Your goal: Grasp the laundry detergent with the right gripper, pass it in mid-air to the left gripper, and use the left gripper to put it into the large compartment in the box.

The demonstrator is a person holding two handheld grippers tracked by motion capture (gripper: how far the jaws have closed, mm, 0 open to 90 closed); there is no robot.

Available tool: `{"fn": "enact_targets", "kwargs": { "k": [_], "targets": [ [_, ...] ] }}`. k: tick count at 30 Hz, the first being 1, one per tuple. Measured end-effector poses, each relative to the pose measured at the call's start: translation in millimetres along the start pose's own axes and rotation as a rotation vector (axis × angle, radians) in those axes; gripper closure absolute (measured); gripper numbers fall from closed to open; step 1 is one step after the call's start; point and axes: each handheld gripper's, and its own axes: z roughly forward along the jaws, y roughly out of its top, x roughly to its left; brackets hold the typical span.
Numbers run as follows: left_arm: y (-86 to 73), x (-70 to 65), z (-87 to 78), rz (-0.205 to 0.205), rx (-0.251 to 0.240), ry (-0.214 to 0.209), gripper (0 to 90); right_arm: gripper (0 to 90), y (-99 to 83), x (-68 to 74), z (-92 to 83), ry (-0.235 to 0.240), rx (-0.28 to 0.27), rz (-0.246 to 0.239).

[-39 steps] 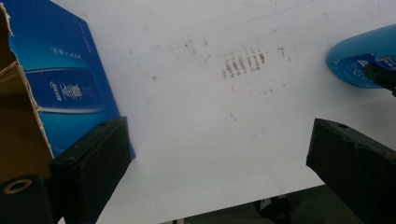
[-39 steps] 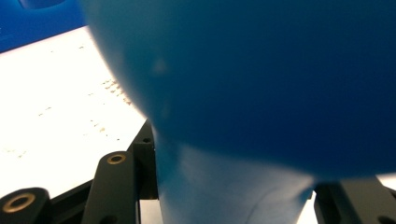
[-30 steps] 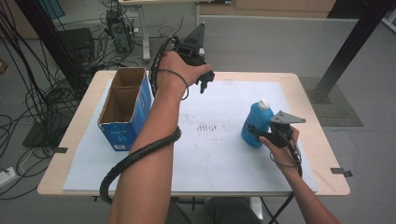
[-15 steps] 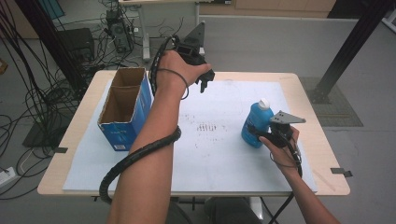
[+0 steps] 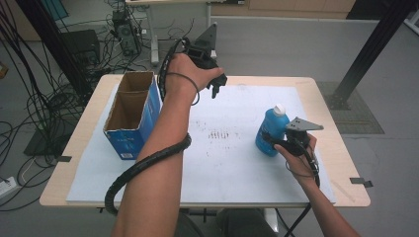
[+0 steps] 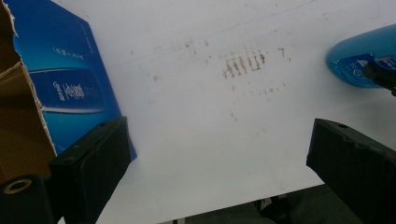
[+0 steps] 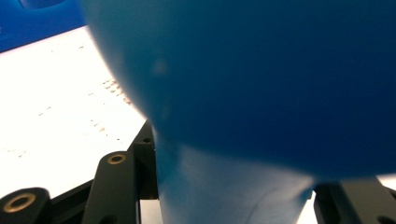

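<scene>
The right tongs [image 5: 274,143] are clamped on the lower body of a blue plastic bottle with a white cap [image 5: 269,131], which stands upright on the white sheet [image 5: 232,163] covering the wooden worktop [image 5: 341,163], at its right side. The left tongs [image 5: 217,86] hang above the far middle of the worktop, jaws spread wide with nothing between them. An open blue cardboard box [image 5: 131,121] stands at the left, well apart from the bottle. Faint brown marks [image 5: 220,134] dot the sheet's middle.

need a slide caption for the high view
Right tongs grip a blue bottle upright on the white sheet; left tongs hang open beside an open cardboard box.
</scene>
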Motion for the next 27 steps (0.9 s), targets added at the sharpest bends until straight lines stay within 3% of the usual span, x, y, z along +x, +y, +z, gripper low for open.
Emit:
{"fn": "enact_targets", "kwargs": {
  "k": [27],
  "targets": [
    [-0.9, -0.1, -2.0, 0.004, 0.002, 0.006, 6.8, 45.2, 0.0, -0.3, 0.0, 0.002, 0.0, -0.001]
  ]
}}
